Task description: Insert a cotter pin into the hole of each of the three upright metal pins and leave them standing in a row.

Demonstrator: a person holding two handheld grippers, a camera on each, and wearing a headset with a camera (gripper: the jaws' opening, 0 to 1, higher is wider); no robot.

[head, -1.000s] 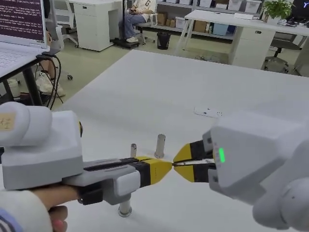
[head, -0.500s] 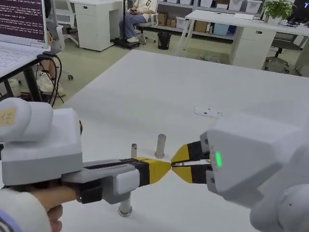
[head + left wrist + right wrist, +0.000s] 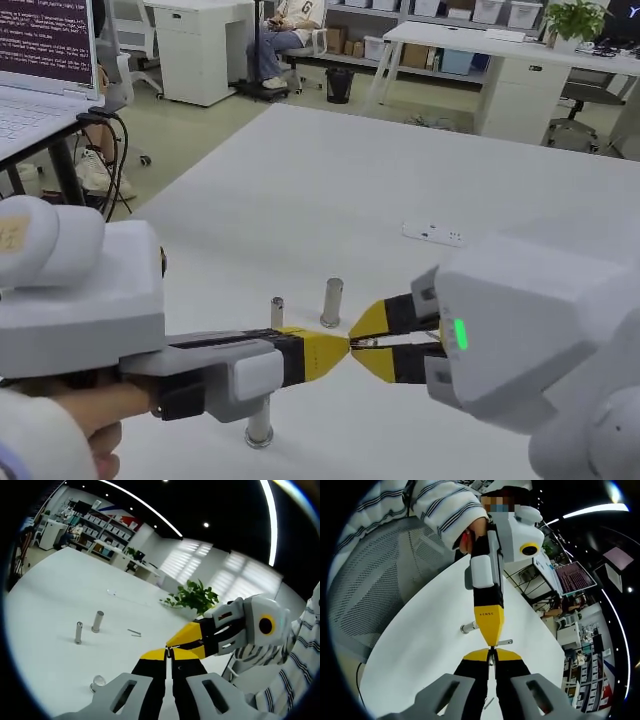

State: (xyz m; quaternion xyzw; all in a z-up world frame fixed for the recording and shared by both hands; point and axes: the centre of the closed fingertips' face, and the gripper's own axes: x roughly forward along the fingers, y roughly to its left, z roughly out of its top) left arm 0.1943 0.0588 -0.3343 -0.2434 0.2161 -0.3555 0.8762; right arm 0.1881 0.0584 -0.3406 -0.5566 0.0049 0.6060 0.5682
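The grey left gripper with yellow-tipped jaws (image 3: 340,347) has its jaws drawn together on one end of a thin metal cotter pin (image 3: 372,341), above the white worktop (image 3: 300,180) toward its near edge. Two upright silver metal pins (image 3: 332,302) stand just beyond; a third metal pin (image 3: 259,428) stands nearer. The matching right gripper (image 3: 356,342) pinches the cotter pin's other end.

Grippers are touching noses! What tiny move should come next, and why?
Probably the left gripper lets go: both it and the right gripper look shut, tip to tip, on one small cotter pin, and the three upright pins stand waiting.
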